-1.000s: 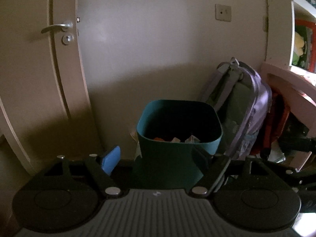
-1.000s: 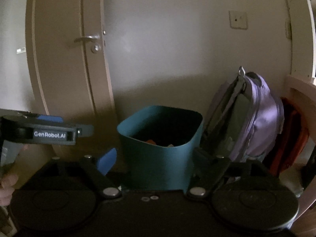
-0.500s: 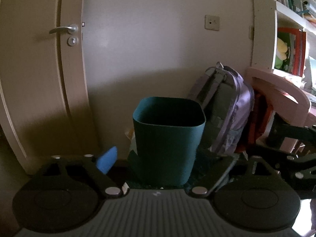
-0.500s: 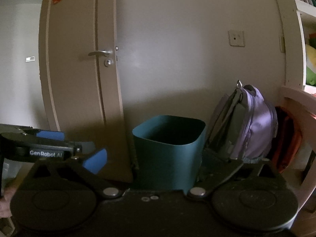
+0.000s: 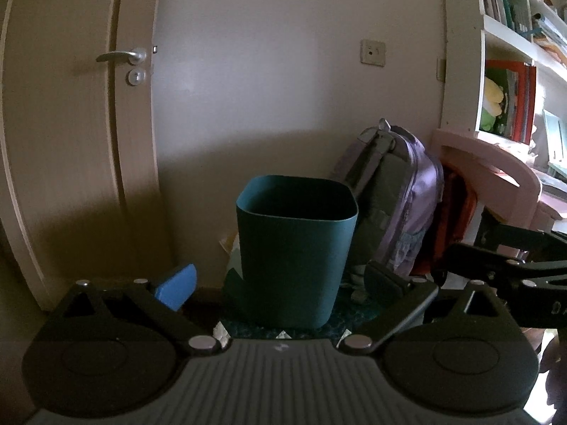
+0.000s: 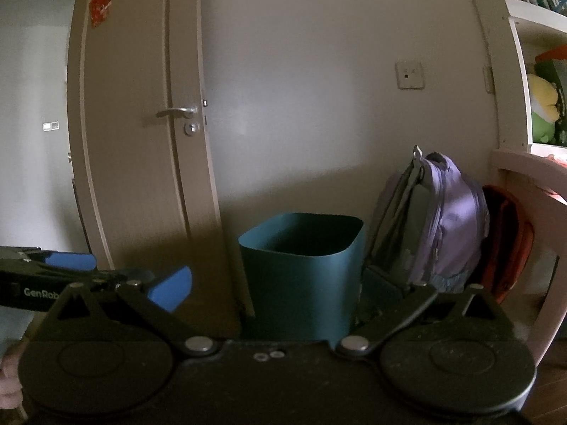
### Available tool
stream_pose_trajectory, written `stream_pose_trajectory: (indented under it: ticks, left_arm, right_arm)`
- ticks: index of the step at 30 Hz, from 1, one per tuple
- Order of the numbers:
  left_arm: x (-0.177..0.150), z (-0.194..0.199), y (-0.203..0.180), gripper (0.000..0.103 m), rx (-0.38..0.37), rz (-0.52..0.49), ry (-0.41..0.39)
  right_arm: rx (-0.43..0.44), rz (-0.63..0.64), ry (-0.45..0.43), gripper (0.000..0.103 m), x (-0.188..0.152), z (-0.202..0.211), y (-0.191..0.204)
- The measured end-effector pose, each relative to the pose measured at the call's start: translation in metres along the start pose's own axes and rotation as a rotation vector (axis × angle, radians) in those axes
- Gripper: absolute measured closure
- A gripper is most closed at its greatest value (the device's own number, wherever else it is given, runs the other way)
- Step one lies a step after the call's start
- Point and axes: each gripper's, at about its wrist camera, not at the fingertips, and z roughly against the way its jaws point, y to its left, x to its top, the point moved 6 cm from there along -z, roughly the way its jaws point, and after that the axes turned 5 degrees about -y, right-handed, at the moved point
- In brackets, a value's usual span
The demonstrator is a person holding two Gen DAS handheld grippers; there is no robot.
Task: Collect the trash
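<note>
We find dark teal square plastic bin (image 5: 296, 248) on floor by wall, directly ahead of both grippers | left gripper (image 5: 280, 283) fingers opening, empty | right gripper (image 6: 280, 287) fingers wide, empty.

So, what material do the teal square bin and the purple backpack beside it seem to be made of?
The teal square bin looks like moulded plastic with a matte finish: smooth, seamless walls, rounded corners, a thin even rim and no shine. The purple backpack looks like woven synthetic fabric, perhaps nylon or polyester: soft folds, stitched panels and webbing straps. The dim light leaves the exact fibre open.
</note>
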Motion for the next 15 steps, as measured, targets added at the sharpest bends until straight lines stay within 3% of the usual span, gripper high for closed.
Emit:
stream_pose_trajectory:
  ticks: [15]
  left_arm:
    - [-0.013, 0.004, 0.001, 0.001, 0.01, 0.005, 0.02]
  right_arm:
    - [0.005, 0.021, -0.026, 0.0, -0.004, 0.01, 0.004]
